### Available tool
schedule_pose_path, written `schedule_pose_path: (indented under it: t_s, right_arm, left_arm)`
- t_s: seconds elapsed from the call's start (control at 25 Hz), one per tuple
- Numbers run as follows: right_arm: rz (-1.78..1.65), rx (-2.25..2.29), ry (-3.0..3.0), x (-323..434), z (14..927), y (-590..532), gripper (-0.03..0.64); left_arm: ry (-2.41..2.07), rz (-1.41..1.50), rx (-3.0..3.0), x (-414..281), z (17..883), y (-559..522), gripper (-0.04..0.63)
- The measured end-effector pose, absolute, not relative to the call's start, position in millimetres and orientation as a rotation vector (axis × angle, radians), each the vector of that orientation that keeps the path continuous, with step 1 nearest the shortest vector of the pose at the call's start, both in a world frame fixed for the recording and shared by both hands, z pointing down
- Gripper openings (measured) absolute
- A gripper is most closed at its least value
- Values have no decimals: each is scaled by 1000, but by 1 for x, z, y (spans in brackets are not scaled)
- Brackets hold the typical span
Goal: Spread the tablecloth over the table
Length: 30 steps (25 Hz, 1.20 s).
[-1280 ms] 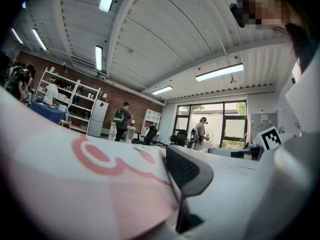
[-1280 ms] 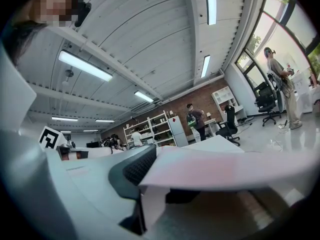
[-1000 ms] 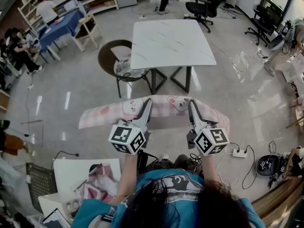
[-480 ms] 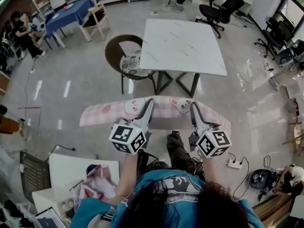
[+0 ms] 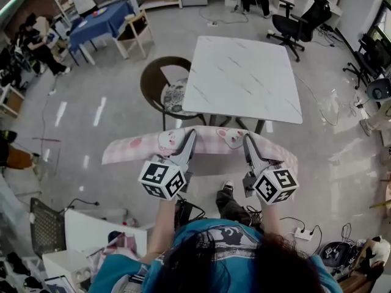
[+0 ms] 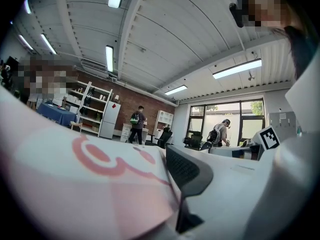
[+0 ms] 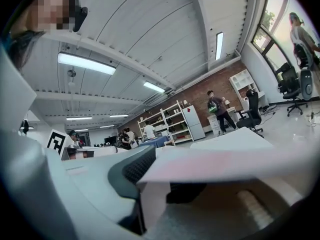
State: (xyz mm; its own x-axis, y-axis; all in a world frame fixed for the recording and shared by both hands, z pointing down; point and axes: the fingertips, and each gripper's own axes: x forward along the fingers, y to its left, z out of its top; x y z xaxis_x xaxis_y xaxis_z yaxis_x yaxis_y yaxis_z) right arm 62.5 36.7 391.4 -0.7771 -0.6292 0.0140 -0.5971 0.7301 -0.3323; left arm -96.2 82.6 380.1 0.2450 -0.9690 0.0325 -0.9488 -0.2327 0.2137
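Note:
A folded pink checked tablecloth (image 5: 208,140) with bunny faces hangs in a long band in front of me, above the floor. My left gripper (image 5: 190,133) is shut on its upper edge left of the middle. My right gripper (image 5: 247,138) is shut on the same edge right of the middle. The white marble-topped table (image 5: 242,77) stands bare just beyond the cloth. In the left gripper view the tablecloth (image 6: 95,179) fills the left side against the dark fingertip pad (image 6: 186,170). In the right gripper view the tablecloth (image 7: 230,165) lies folded over the jaw beside the dark pad (image 7: 131,172).
A round brown chair (image 5: 160,78) with a patterned cushion stands at the table's left side. A black office chair (image 5: 303,18) is beyond the table. A blue-covered table (image 5: 101,22) and people are at far left. A power strip (image 5: 301,231) with cables lies at my right.
I have walked toward the marble table with the cloth, which now sits closer to the table's near edge. Both grippers keep the same hold on the cloth.

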Motion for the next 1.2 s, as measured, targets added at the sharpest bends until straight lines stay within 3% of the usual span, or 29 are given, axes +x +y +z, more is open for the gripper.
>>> schedule_pose_path:
  t_s: [0.56,1.2]
  right_arm:
    - [-283,-910,2799,78,347,-102,63]
    - [-246,-986,2703,115,318,-172,67]
  left_arm:
    - [-1792,-204,2429,-82,340,-61,69]
    - [-1703,-55,2637,-45,302,-151,74]
